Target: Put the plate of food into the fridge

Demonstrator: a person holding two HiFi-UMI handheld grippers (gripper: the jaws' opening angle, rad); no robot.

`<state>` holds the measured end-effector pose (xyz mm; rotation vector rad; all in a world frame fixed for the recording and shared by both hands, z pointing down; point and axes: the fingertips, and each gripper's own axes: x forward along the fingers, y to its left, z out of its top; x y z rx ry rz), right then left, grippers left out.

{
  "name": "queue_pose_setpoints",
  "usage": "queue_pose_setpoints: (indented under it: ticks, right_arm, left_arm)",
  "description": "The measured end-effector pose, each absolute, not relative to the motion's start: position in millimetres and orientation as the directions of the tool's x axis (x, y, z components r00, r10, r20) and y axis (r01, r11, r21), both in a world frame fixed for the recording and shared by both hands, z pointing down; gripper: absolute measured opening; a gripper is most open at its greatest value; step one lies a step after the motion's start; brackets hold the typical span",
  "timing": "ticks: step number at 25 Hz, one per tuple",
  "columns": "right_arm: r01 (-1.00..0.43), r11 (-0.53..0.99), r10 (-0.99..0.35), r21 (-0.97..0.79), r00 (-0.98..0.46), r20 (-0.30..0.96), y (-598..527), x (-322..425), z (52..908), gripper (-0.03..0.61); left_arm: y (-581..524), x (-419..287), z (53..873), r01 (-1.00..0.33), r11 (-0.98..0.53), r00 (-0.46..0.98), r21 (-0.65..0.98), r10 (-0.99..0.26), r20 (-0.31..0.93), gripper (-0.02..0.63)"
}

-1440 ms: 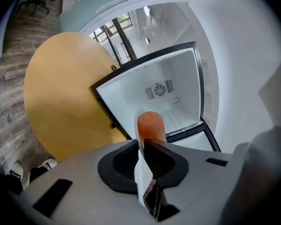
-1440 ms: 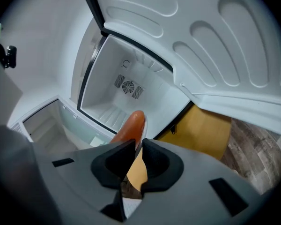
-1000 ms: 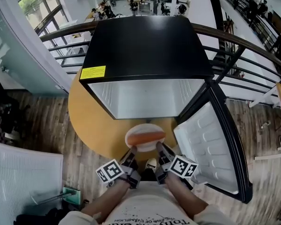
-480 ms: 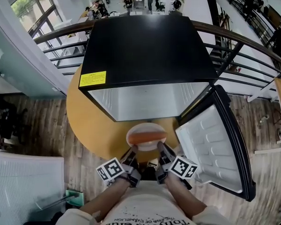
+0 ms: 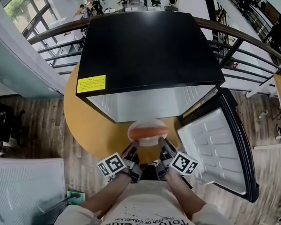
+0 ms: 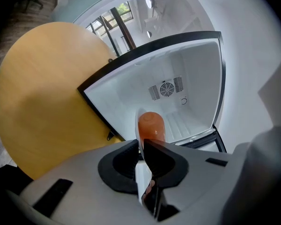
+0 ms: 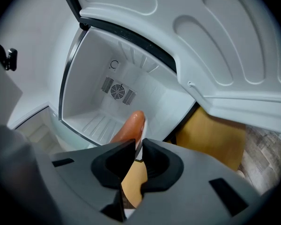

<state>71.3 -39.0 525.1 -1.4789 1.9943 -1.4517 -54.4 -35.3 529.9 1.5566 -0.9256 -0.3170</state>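
The fridge (image 5: 147, 50) in the upper middle has a smooth black top with a dull sheen and a white, smooth plastic inside. Its door liner (image 5: 214, 149) is white moulded plastic. The table (image 5: 91, 123) is pale, smooth, matt wood. The floor (image 5: 33, 121) at left shows grainy grey-brown planks. The plate (image 5: 148, 123) looks white and glossy, the food (image 5: 147, 133) orange and shiny.

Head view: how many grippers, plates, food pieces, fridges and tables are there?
grippers: 2, the left gripper with jaws closing on the plate rim, the right gripper shut on it too
plate: 1
orange food piece: 1
fridge: 1
round table: 1
total: 6
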Motion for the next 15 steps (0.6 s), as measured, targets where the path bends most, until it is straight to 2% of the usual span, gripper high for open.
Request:
queue_pose_setpoints:
  ticks: [15]
  right_arm:
    - [-0.576,-0.036,-0.831,-0.817,-0.437,0.344,-90,68,557,0.064]
  left_arm:
    - [-88,-58,560,-0.378,0.075,0.625,0.923,-0.714,0.315,0.049]
